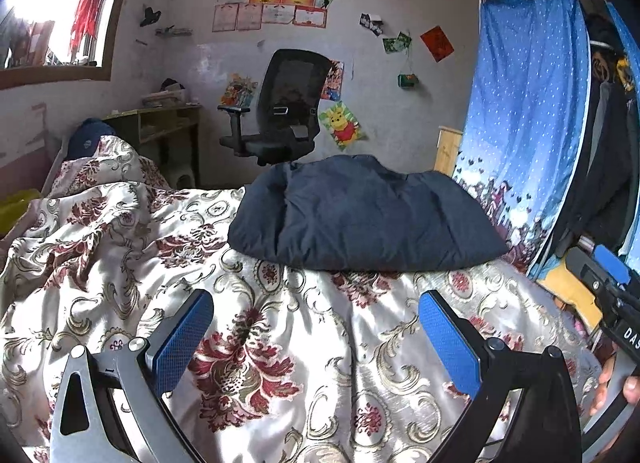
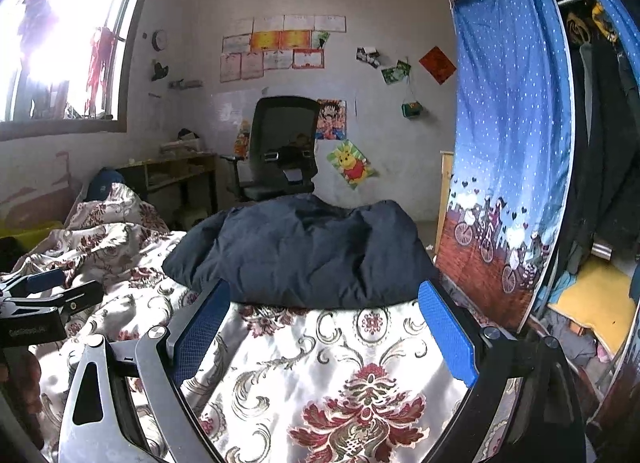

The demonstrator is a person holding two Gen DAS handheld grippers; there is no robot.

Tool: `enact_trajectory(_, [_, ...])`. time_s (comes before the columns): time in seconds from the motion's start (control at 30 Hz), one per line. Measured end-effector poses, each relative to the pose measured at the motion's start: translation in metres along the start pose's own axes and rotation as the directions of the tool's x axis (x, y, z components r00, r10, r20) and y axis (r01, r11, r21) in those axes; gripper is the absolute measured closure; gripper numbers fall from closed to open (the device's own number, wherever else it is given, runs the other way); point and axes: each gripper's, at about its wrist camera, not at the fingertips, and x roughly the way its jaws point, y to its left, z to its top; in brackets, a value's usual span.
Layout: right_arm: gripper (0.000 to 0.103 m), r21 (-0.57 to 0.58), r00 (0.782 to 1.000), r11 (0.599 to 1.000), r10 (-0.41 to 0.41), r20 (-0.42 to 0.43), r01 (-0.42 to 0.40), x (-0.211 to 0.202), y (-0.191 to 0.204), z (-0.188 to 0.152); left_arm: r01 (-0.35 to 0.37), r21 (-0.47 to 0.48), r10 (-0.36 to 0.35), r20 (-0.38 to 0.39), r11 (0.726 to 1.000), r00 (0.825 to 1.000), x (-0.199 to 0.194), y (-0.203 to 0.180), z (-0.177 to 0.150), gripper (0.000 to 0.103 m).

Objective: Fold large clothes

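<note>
A dark navy padded garment (image 1: pixel 360 215) lies folded in a thick bundle on the floral bedspread (image 1: pixel 280 343), at the far side of the bed. It also shows in the right wrist view (image 2: pixel 304 251). My left gripper (image 1: pixel 316 303) is open and empty, hovering over the bedspread short of the garment. My right gripper (image 2: pixel 324 295) is open and empty, its fingertips close to the garment's near edge. The right gripper also shows at the right edge of the left wrist view (image 1: pixel 608 283); the left one shows at the left edge of the right wrist view (image 2: pixel 56 291).
A black office chair (image 1: pixel 280 111) stands beyond the bed by the poster-covered wall. A blue dotted wardrobe curtain (image 1: pixel 528 103) hangs at the right, with clothes behind it. A wooden desk (image 1: pixel 168 123) stands at the left under the window. A rumpled quilt (image 1: pixel 100 191) lies at the left.
</note>
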Motion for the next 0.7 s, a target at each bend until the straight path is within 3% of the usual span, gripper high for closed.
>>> enact_trajectory(0.33, [0.010,-0.007,0.998,1.000,0.024,-0.050,-0.025,0.015,-0.004,-0.014,-0.018,0.027,0.019,-0.022,0.999,1.000,0.006,-0.006,-0.010,0.000])
enact_trajectory(0.7, [0.010,0.011,0.998,1.000,0.029,-0.051,-0.028,0.014,-0.007,-0.017,-0.017,0.050,0.018,-0.026,0.999,0.999,0.005,-0.009,-0.011,0.000])
